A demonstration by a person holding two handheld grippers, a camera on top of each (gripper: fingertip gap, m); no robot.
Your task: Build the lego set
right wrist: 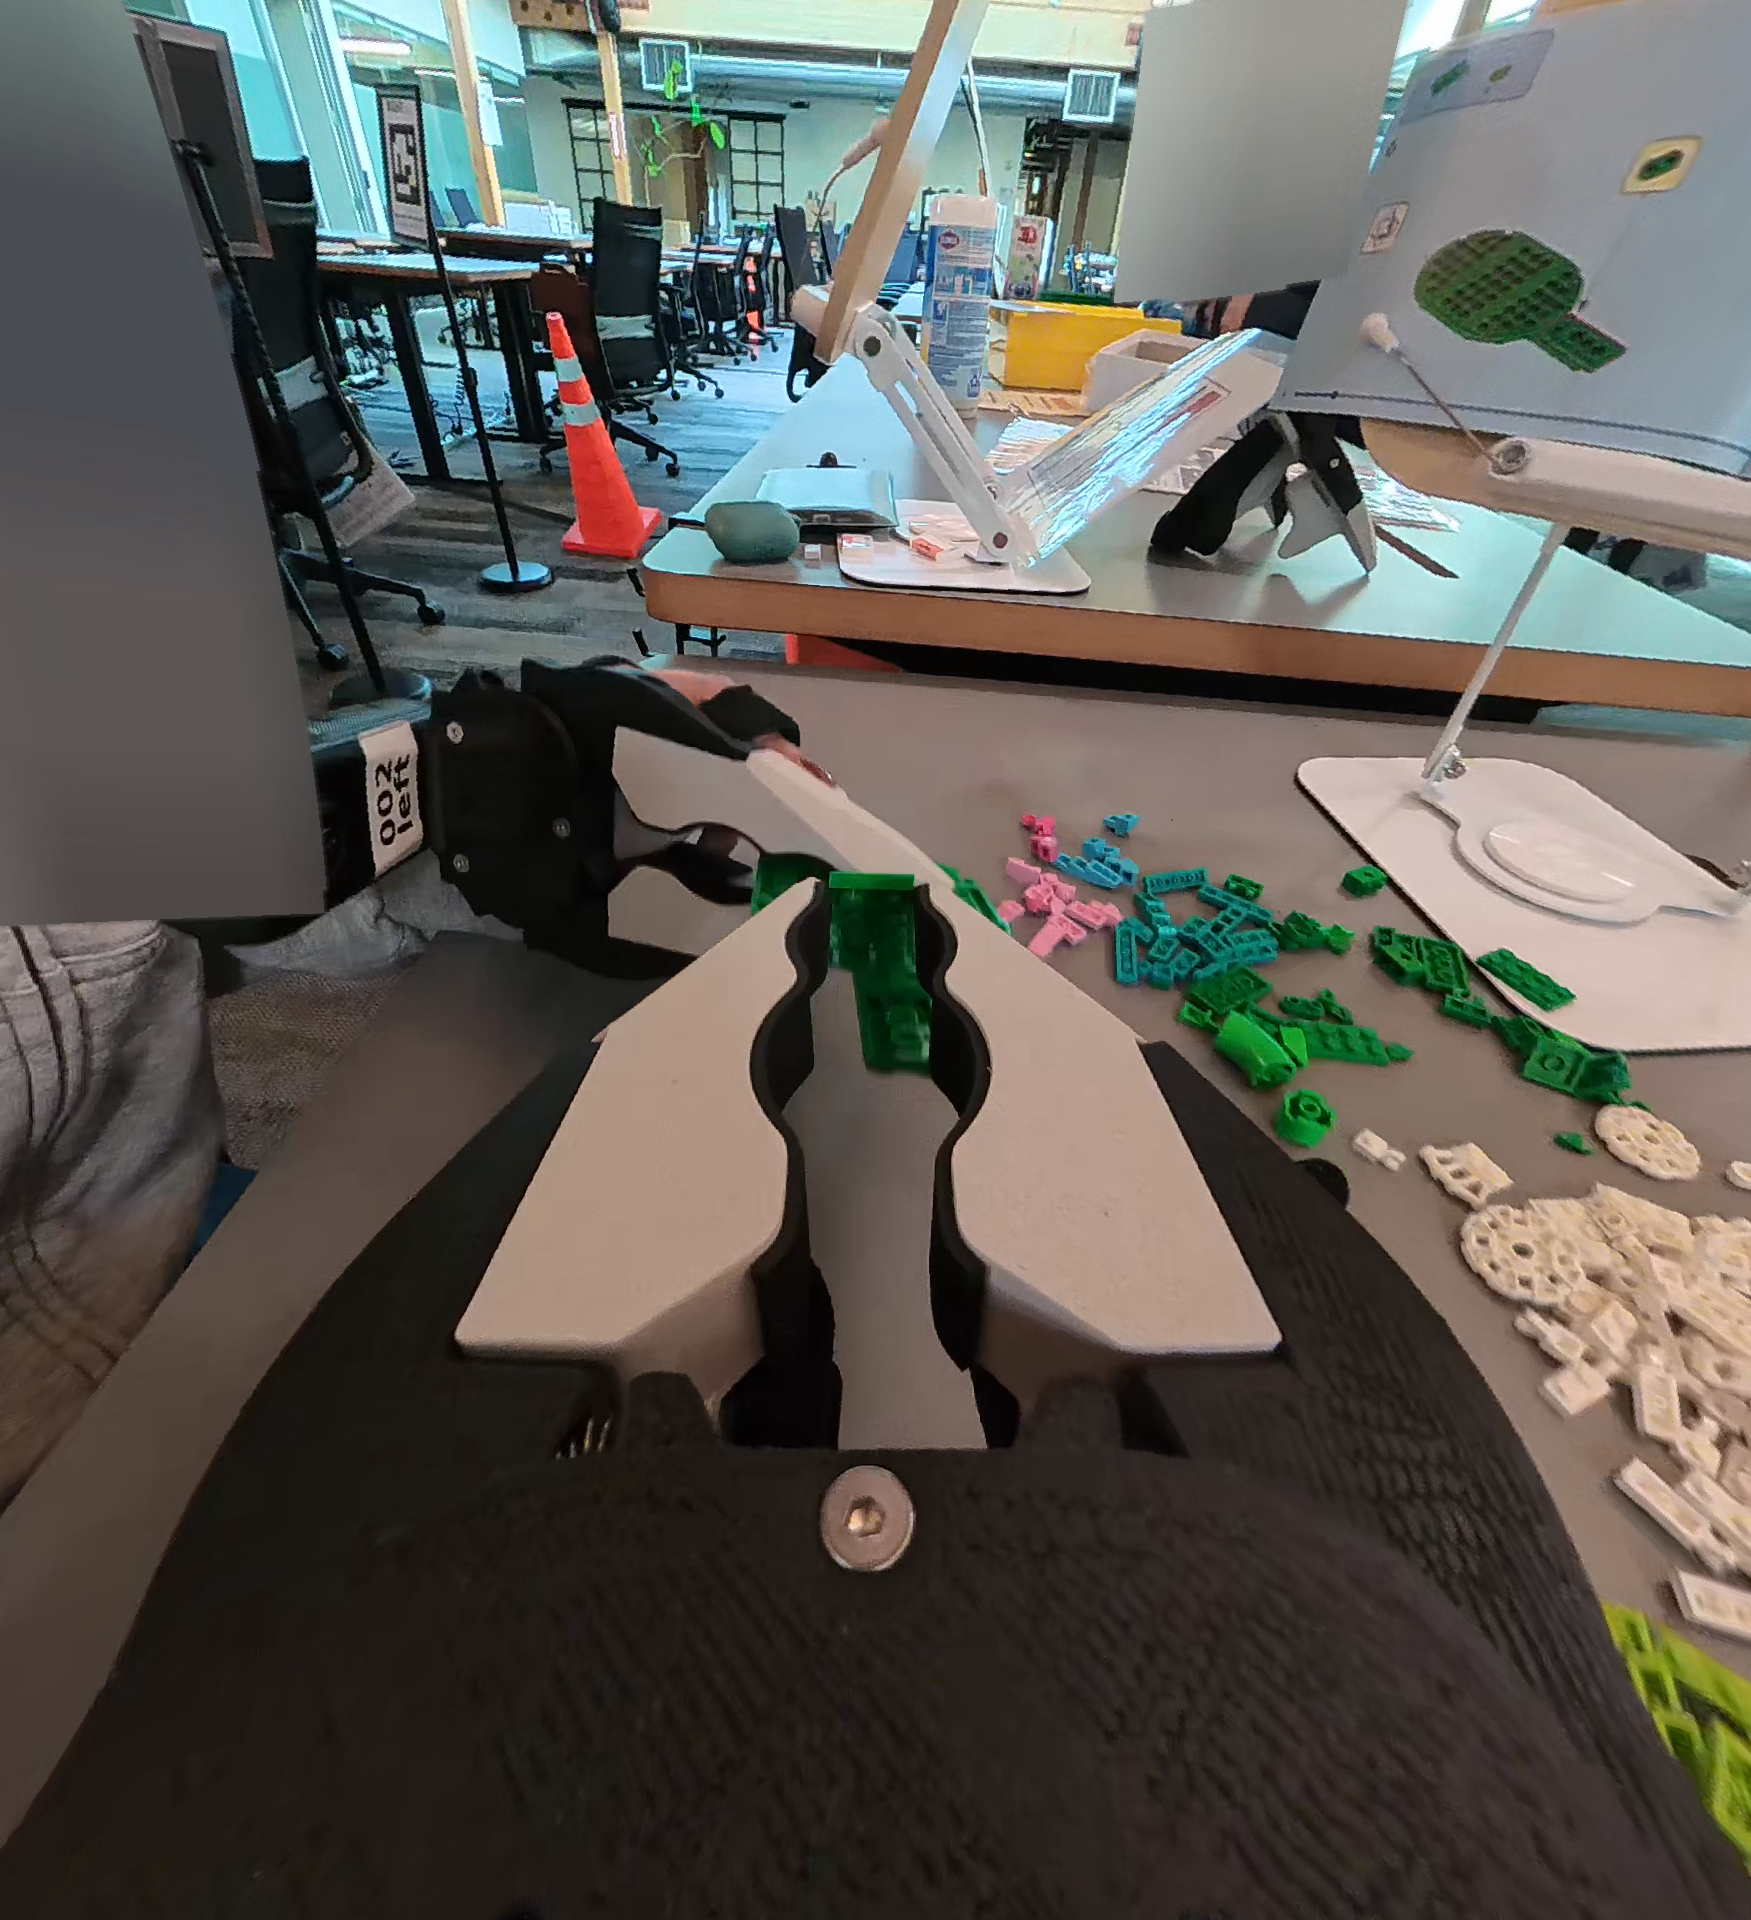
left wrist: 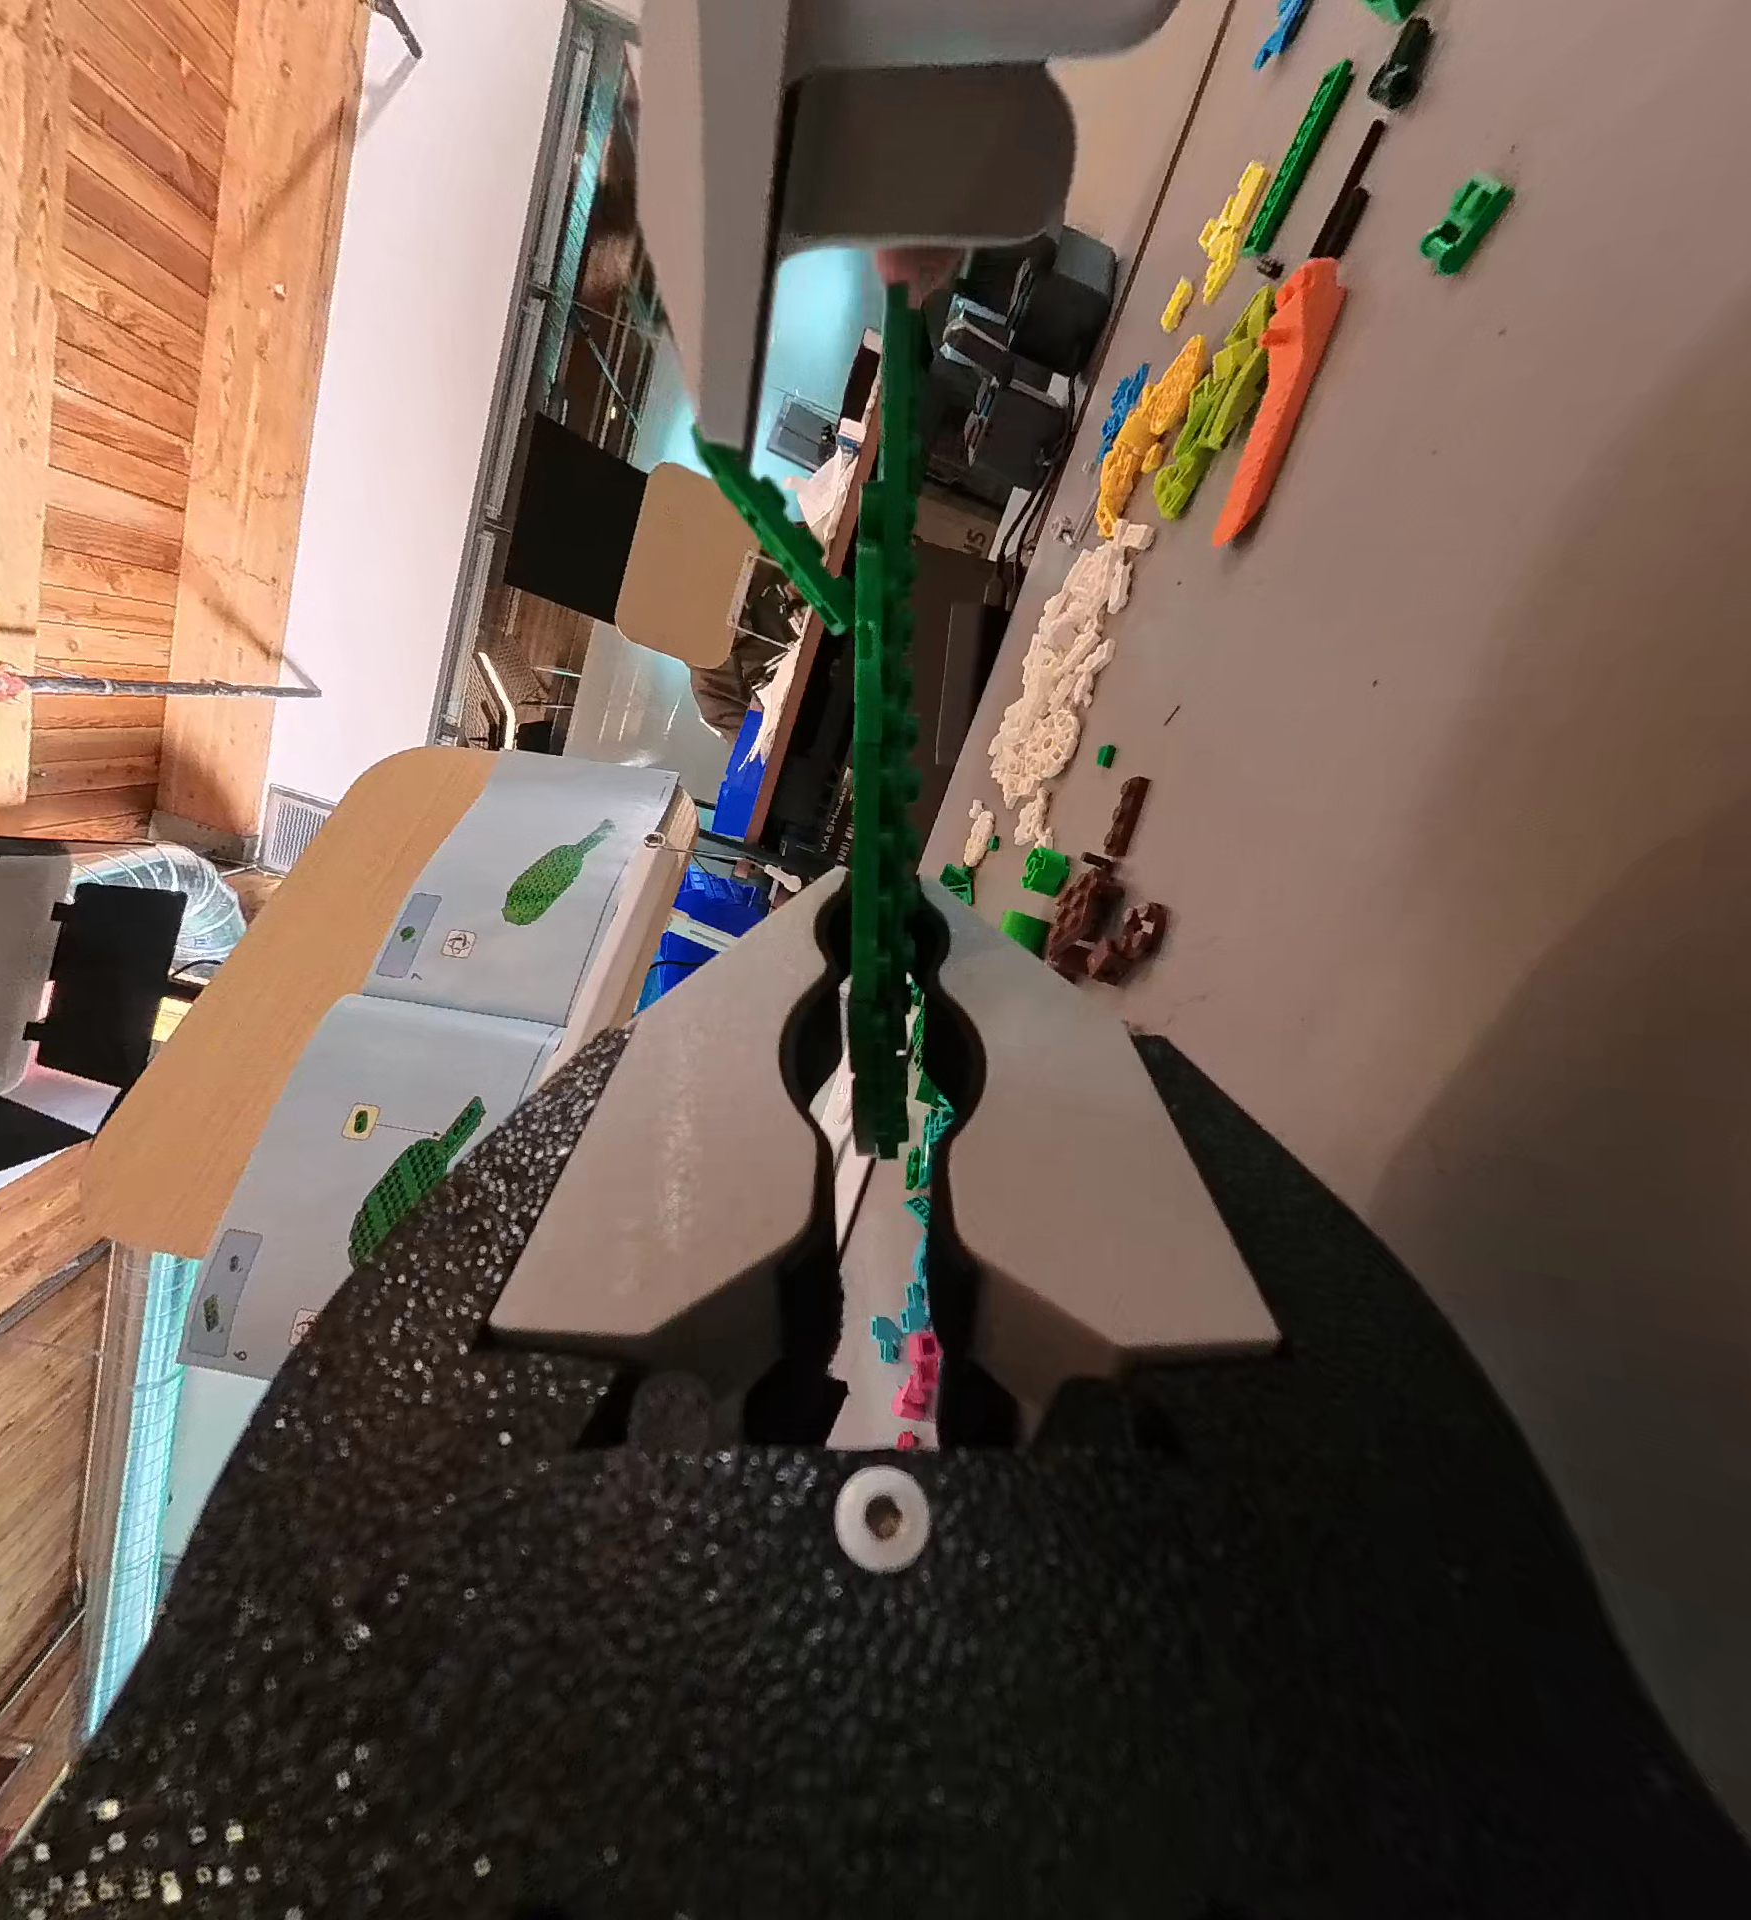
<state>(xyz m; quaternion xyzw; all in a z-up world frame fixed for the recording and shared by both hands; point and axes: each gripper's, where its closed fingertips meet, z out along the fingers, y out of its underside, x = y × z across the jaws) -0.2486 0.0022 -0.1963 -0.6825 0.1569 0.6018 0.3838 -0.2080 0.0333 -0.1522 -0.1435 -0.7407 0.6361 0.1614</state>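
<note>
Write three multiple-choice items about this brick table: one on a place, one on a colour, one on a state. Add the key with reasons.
1. In the right wrist view, where does the pile of white bricks lie?
A. right of the hand-held gripper
B. on the far table
C. on the floor

2. What colour is the long curved piece by the yellow bricks in the left wrist view?
A. blue
B. orange
C. white

3. How is the left hand-held gripper?
A. wide open over bare table
B. shut on a green brick plate
C. shut on a pink brick

Key: 1 A, the pile lies on the grey table at the right edge. 2 B, it is plainly orange. 3 B, the plate stands edge-on between its fingertips.
</note>
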